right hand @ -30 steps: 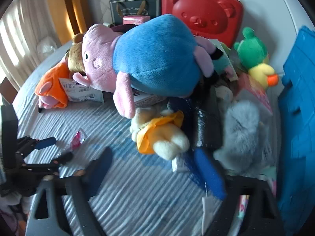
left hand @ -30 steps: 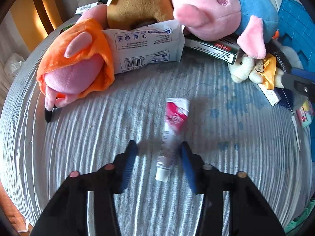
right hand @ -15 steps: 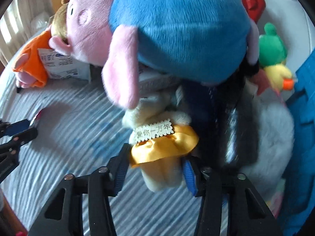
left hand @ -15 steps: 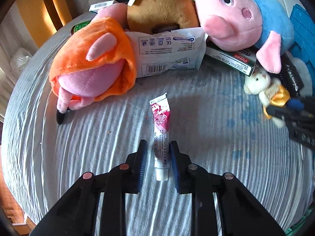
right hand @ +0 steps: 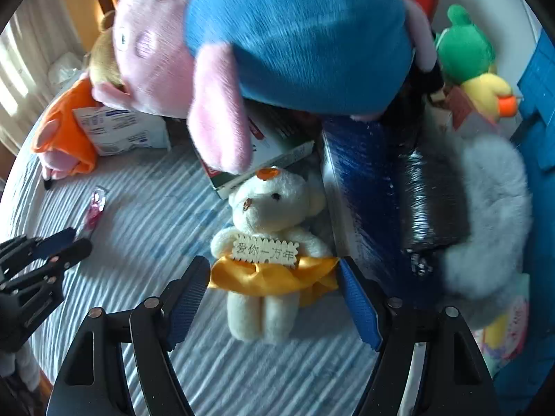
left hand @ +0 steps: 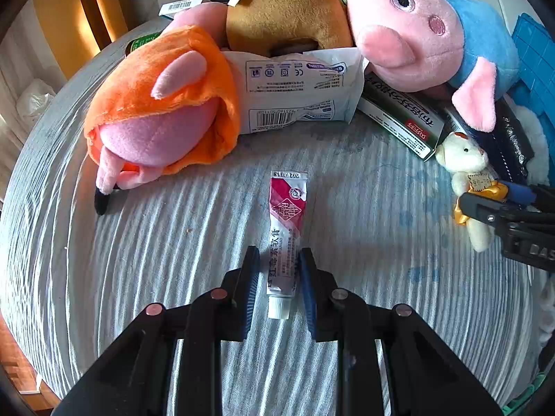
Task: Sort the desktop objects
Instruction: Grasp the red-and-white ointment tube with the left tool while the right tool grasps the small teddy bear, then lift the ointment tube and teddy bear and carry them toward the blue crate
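A red and white ointment tube (left hand: pixel 286 232) lies on the striped grey cloth (left hand: pixel 138 242), cap toward me. My left gripper (left hand: pixel 279 277) has closed in on its lower half, pads (left hand: pixel 251 277) at both sides. The tube also shows small in the right wrist view (right hand: pixel 95 209), with the left gripper (right hand: pixel 66 242) beside it. A small white bear in a yellow skirt (right hand: pixel 270 253) lies between the fingers of my right gripper (right hand: pixel 274 298), whose jaws stand wide apart around its skirt. The bear shows at the right in the left wrist view (left hand: pixel 468 180).
A large pink and blue pig plush (right hand: pixel 277 45), an orange pig plush (left hand: pixel 163 111), a brown plush (left hand: pixel 284 10), a white packet (left hand: pixel 298 93) and a green box (left hand: pixel 399 114) crowd the back. A blue box (right hand: pixel 360 190), grey fluffy item (right hand: pixel 492 215) and green-yellow duck plush (right hand: pixel 475 66) lie right.
My left gripper closed from wide open onto the tube. My right gripper moved forward to the bear, its jaws now wider apart around the skirt.
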Demonstrator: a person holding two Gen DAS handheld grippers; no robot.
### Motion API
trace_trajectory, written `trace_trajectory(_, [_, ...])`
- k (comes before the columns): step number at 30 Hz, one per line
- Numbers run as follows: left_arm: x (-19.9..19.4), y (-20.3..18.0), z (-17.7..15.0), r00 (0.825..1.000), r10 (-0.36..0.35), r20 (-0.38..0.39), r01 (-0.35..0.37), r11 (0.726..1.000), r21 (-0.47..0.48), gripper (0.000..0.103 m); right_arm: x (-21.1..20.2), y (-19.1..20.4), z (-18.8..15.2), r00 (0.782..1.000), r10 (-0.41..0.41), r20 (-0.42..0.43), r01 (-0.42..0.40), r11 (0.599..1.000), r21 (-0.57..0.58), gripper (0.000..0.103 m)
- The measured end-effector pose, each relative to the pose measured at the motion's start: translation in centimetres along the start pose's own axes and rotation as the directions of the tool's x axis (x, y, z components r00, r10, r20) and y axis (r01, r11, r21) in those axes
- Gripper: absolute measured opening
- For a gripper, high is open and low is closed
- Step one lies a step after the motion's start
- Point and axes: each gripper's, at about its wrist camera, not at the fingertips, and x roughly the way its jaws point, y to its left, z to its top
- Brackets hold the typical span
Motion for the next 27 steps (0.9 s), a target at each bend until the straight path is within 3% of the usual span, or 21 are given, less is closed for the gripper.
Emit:
trace_trajectory(3, [-0.2,0.2,-0.4,1.000,0.003,-0.008,-0.003,1.000,-0.011,0.023,0.9,0.0,0.0,1.000,-0.012,-0.001,0.012,1.000,0.007,0.068])
trace_trajectory(4, [-0.4,0.3,-0.6,1.000,0.004,-0.006,-0.004,1.000,-0.010,0.023,0.9,0.1,-0.1,1.000,-0.022,0.002,0.022,1.000,0.000,0.053])
trace_trajectory(6, [-1.2,0.2,-1.1,1.000,0.010,0.010,-0.010,1.000,-0.008,0.023,0.2,-0.1,-0.4,1.000,-0.003,0.018,0.003,1.000,0.015,0.046])
trace_trajectory(7, [-1.7,0.1,-1.3,1.000,0.010,0.018,-0.010,1.000,-0.007,0.023,-0.4,-0.3,-0.7,0.999,0.020,0.029,-0.021,0.999,0.026,0.037])
trace_trajectory(12, [-4.2,-1.1,-3.0,0.999,-0.016,0.052,0.016,1.000,0.003,0.023,-3.2,-0.5,-2.7,0.996,0.066,0.057,-0.069,0.997,0.041,0.037])
trace_trajectory(15, [-5.6,-2.9,-1.6,0.997,-0.027,0.075,0.024,0.999,0.033,0.023,-4.9,-0.3,-3.9,0.993,0.092,0.072,-0.095,0.995,0.040,0.037])
trace_trajectory(20, [-10.1,-6.4,0.4,0.988,-0.035,0.147,0.021,0.995,0.095,0.023,-9.5,0.5,-5.6,0.982,0.084,0.168,-0.083,0.996,-0.011,0.037])
trace_trajectory(27, [-15.0,-9.5,3.5,0.952,-0.064,0.300,0.014,0.986,0.166,0.023,-16.8,-0.3,-5.3,0.941,0.040,0.337,-0.036,0.999,-0.018,0.037])
